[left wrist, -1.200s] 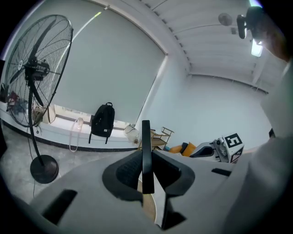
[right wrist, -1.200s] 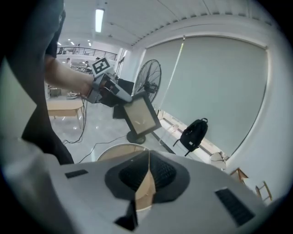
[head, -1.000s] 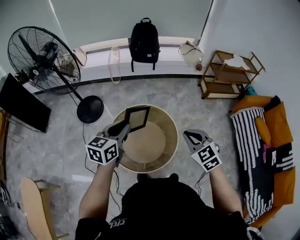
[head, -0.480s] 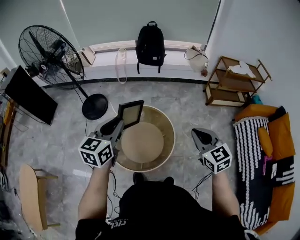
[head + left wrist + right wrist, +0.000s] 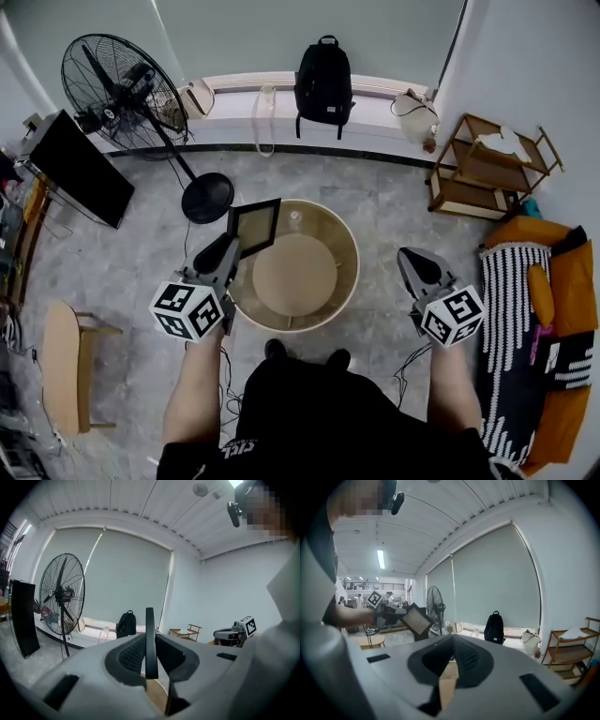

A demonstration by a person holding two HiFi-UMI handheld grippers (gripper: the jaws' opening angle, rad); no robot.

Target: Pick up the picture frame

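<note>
A black picture frame (image 5: 255,225) with a pale inside is lifted off the round wooden table (image 5: 347,281), over its left rim. My left gripper (image 5: 234,246) is shut on the frame's lower edge. Seen edge-on in the left gripper view, the frame (image 5: 150,641) stands upright between the two pads. My right gripper (image 5: 413,260) hangs to the right of the table, shut and with nothing in it. From the right gripper view the frame (image 5: 416,619) shows at the left, held by the other gripper.
A standing fan (image 5: 122,94) and its round base (image 5: 208,197) are at the back left, beside a black panel (image 5: 80,169). A black backpack (image 5: 323,80) leans on the window ledge. A wooden shelf (image 5: 487,169) and an orange striped sofa (image 5: 539,328) are at the right. A small wooden stool (image 5: 61,361) is at the left.
Both grippers have risen, the left one carrying the frame up and left off the table. The right gripper has moved outward to the right. The head view has shifted, so the room sits further right.
</note>
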